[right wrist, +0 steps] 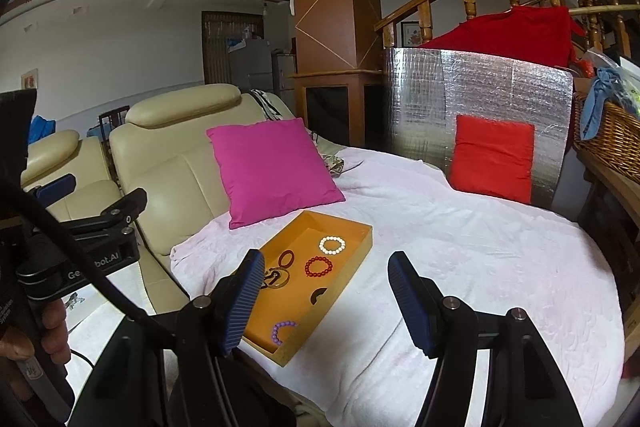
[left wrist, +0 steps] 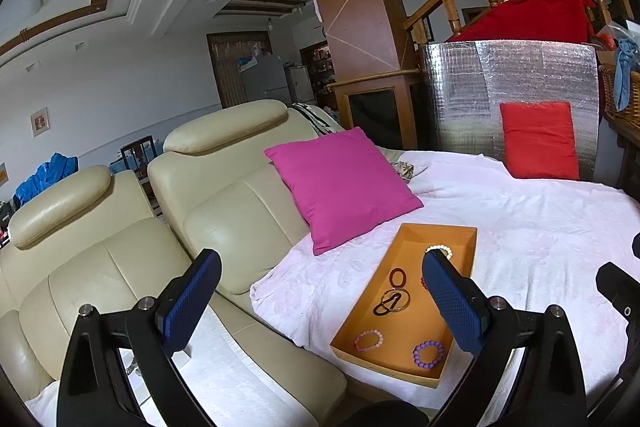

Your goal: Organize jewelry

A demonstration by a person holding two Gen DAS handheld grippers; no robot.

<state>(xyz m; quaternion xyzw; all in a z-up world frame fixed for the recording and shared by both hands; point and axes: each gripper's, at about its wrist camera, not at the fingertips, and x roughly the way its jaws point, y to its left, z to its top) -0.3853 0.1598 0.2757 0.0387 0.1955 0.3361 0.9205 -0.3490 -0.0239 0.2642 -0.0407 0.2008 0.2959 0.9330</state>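
Observation:
An orange tray (left wrist: 460, 233) (right wrist: 360, 247) lies on a white blanket. It holds a white bead bracelet (right wrist: 332, 245), a red bead bracelet (right wrist: 319, 266), a purple bead bracelet (left wrist: 429, 355) (right wrist: 282, 330), a pink bead bracelet (left wrist: 368, 341), a dark red ring (left wrist: 397, 277) (right wrist: 285, 257) and dark loops on a gold ring (left wrist: 390, 303). My left gripper (left wrist: 326, 301) is open and empty, above the tray's left side. My right gripper (right wrist: 326, 301) is open and empty, above the tray's near right edge.
The white blanket (right wrist: 480, 247) covers the seat. A magenta pillow (left wrist: 344, 187) (right wrist: 272, 169) leans on the cream leather sofa (left wrist: 224, 187). A red pillow (right wrist: 492, 157) leans on a silver foil panel (right wrist: 500, 95). A wicker basket (right wrist: 612, 143) stands at the right.

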